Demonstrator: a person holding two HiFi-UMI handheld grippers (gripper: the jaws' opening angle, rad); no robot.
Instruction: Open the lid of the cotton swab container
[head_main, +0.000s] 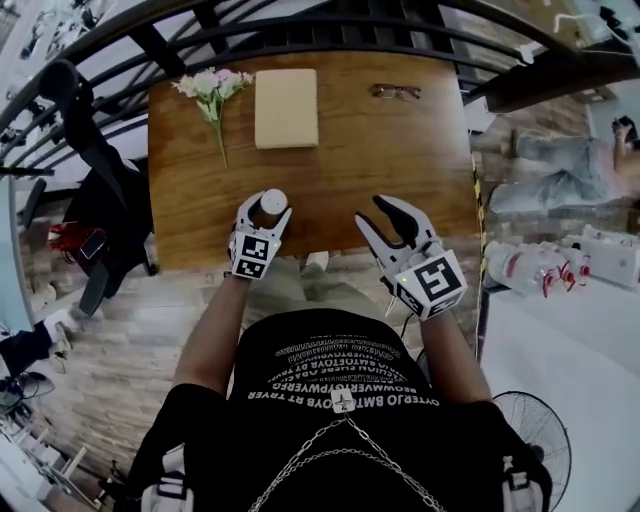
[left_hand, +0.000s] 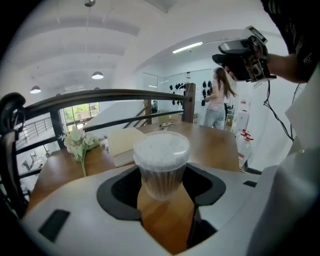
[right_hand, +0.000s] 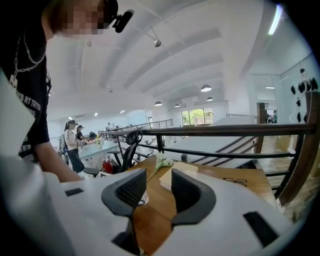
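Observation:
The cotton swab container (head_main: 273, 199) is a clear ribbed tub with a white lid, standing upright near the front edge of the wooden table (head_main: 350, 150). My left gripper (head_main: 266, 207) is shut on the tub's body, one jaw on each side, with the lid on top. In the left gripper view the container (left_hand: 161, 160) fills the gap between the black pads (left_hand: 120, 192) of the left gripper (left_hand: 161, 187). My right gripper (head_main: 372, 211) hovers over the table's front edge to the right, apart from the container. It stands open, and the right gripper (right_hand: 152, 192) has nothing between its pads.
A flower sprig (head_main: 212, 90), a beige book (head_main: 286, 107) and a pair of glasses (head_main: 396, 92) lie at the table's far side. A dark railing (head_main: 300, 25) runs behind. A white table with spray bottles (head_main: 530, 268) stands to the right.

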